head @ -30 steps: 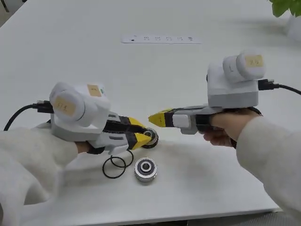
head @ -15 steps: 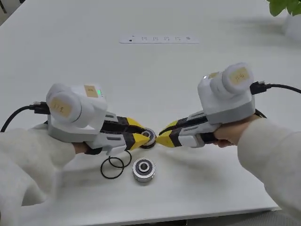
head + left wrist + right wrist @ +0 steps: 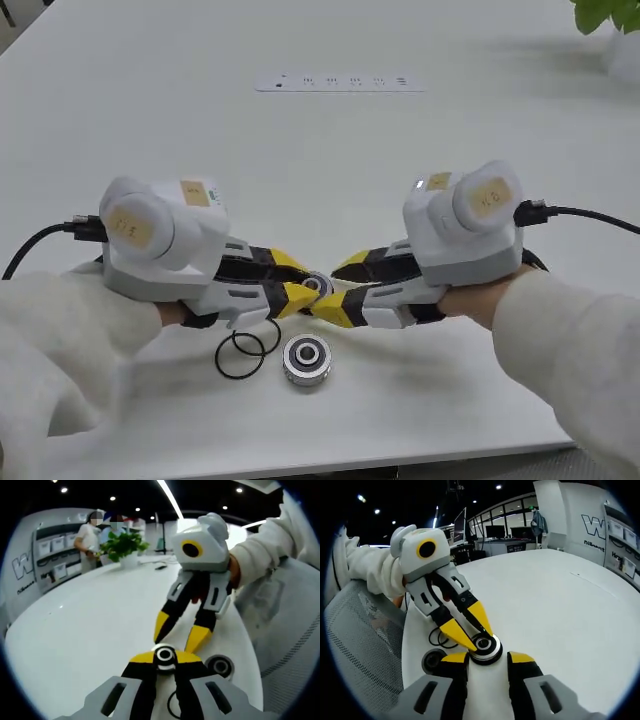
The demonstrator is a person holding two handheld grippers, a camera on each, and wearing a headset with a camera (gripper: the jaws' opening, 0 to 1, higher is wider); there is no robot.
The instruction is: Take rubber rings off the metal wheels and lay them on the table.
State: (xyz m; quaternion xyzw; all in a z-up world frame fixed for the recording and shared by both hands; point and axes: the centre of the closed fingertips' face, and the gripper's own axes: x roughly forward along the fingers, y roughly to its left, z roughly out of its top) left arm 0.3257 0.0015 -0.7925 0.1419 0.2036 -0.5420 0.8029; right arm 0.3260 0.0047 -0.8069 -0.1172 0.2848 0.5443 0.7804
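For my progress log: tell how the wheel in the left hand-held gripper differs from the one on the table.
The held wheel is clamped in the left hand-held gripper; the loose wheel lies flat, untouched. The open right hand-held gripper points at the held wheel; the loose wheel sits beside two rubber rings. Both are round metal wheels.

White table (image 3: 300, 150) — ceiling spotlights (image 3: 63, 489), wall shelving (image 3: 54, 562).
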